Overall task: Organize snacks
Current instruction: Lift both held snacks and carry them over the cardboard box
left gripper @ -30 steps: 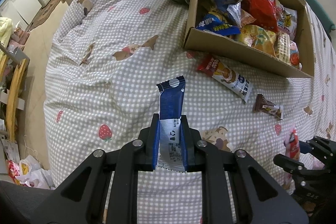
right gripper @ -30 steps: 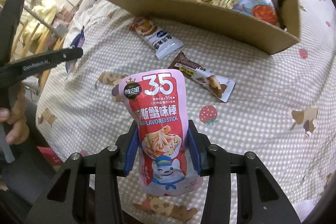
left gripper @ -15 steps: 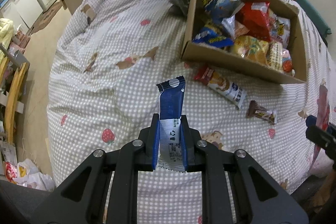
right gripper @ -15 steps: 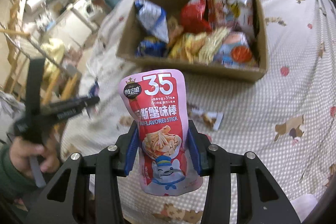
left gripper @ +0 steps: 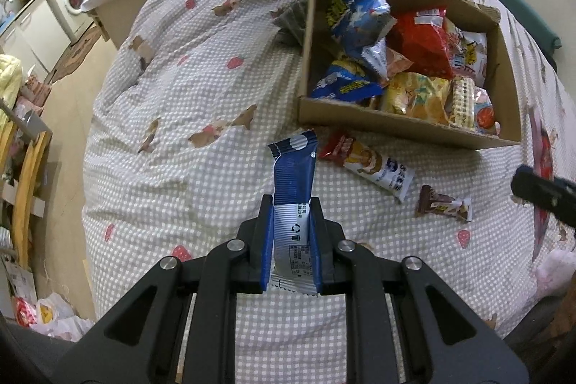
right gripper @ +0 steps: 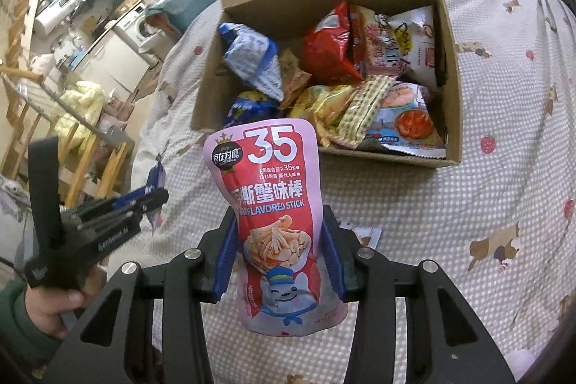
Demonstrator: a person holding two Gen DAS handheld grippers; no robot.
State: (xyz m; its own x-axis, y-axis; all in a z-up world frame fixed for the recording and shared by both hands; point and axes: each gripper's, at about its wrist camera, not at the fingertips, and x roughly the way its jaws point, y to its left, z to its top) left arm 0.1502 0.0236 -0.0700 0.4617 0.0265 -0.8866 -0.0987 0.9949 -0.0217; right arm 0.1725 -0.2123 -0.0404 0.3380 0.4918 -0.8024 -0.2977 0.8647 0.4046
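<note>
While the cardboard box [right gripper: 451, 103] brims with snack bags, two bars [left gripper: 374, 164] lie just outside its near wall. Left gripper [left gripper: 291, 240] clamps a blue wafer pack [left gripper: 294, 182]; right gripper [right gripper: 279, 258] clamps a pink pouch [right gripper: 273, 204].

Both grippers were matte black plastic with angular, open-framed arms. The left gripper [left gripper: 291, 247] had blue pads [left gripper: 265, 251] lining the inner faces of its fingers and four round silver screws across its linkage. The right gripper [right gripper: 279, 258] matched it: blue pads [right gripper: 224, 261], four silver screws, and triangular cut-outs in the arms. Seen from the right wrist, the left tool carried small white lettering along its side. The left hand [right gripper: 54, 308] showed bare skin and a dark green sleeve.
</note>
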